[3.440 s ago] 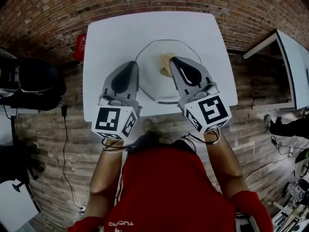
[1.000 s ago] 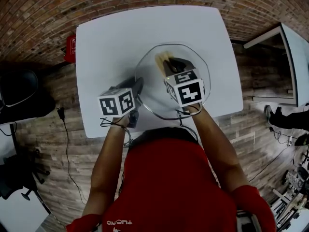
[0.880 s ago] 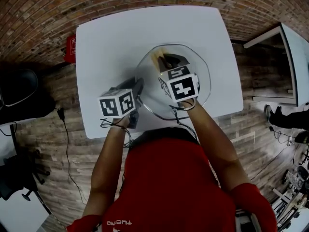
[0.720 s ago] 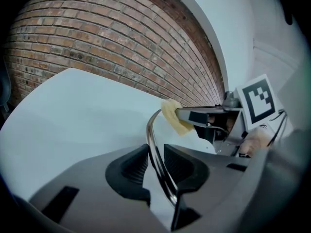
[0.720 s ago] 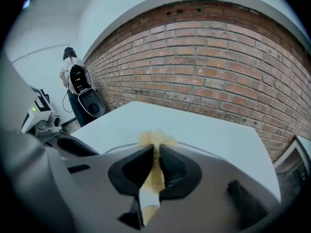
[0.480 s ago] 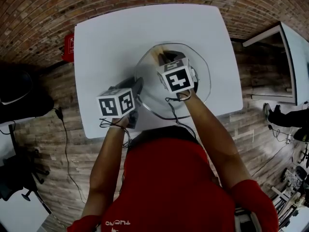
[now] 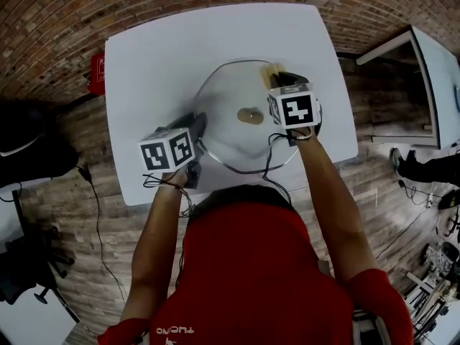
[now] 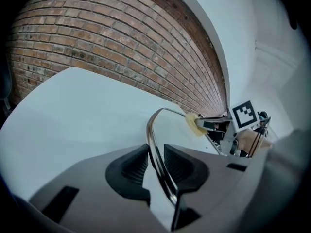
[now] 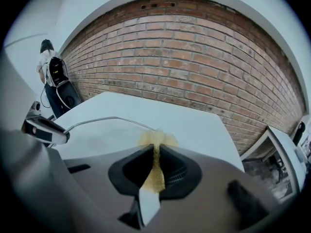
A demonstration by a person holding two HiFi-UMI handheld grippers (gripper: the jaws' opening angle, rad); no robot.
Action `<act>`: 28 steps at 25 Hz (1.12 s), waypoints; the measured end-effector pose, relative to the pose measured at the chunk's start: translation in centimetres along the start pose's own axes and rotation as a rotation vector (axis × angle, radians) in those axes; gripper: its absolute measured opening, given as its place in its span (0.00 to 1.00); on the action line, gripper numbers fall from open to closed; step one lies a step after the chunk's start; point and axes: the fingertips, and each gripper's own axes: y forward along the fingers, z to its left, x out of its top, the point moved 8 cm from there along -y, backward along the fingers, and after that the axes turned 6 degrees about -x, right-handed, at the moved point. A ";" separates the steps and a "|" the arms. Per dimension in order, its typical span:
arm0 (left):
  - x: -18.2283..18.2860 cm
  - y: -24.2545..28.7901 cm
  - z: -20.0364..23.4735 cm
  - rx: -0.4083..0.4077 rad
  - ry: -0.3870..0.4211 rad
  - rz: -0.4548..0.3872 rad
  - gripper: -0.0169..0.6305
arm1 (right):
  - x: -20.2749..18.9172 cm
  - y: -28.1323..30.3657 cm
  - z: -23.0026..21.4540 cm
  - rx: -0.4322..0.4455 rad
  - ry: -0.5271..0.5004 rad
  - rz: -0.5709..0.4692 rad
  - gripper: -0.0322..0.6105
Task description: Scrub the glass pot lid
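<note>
Now, lid location: the glass pot lid [image 7: 230, 139] lies flat on the white table [image 7: 151, 56], with its tan knob [image 7: 250, 115] facing up at the centre.
Left gripper: the left gripper [image 7: 197, 125] is clamped on the lid's metal rim at the left edge, anchoring it.
Right gripper: the right gripper [image 7: 284, 79] is nearly closed, pinching a yellow sponge [image 7: 273, 70] that sticks out past its tips.
Sponge position: at the lid's far right rim, apparently on the glass.
Key relation: from the sponge, the bulk of the glass lies leftward and back toward the person, past the knob and toward the clamped edge.
Likely next stroke: a sweep along that line would push the lid into the left gripper's hold, not away from it.
</note>
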 end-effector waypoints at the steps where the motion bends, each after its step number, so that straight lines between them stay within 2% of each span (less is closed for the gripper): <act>1: 0.0 0.0 0.0 0.002 -0.001 -0.001 0.19 | 0.0 -0.4 0.3 0.014 0.010 -0.004 0.13; 8: 0.0 0.2 0.0 0.010 -0.012 -0.012 0.19 | 0.8 -4.5 9.4 0.283 0.037 -0.051 0.13; 13: 0.0 0.2 -0.4 0.010 -0.028 -0.021 0.19 | -0.2 -4.0 13.4 0.350 -0.022 -0.020 0.13; 16: 0.0 0.2 -0.7 0.013 -0.029 -0.021 0.19 | -1.2 -3.9 13.1 0.334 -0.032 0.024 0.13; 20: -0.1 0.2 -0.1 0.011 -0.031 -0.023 0.19 | -2.0 -3.4 11.0 0.246 -0.071 0.040 0.13; 23: -0.1 0.2 0.0 0.009 -0.030 -0.020 0.19 | -3.1 -3.2 7.8 0.177 -0.074 0.060 0.13; 28: -0.2 0.0 -0.1 0.006 -0.038 -0.019 0.19 | -4.7 -3.9 1.8 0.061 -0.017 0.084 0.13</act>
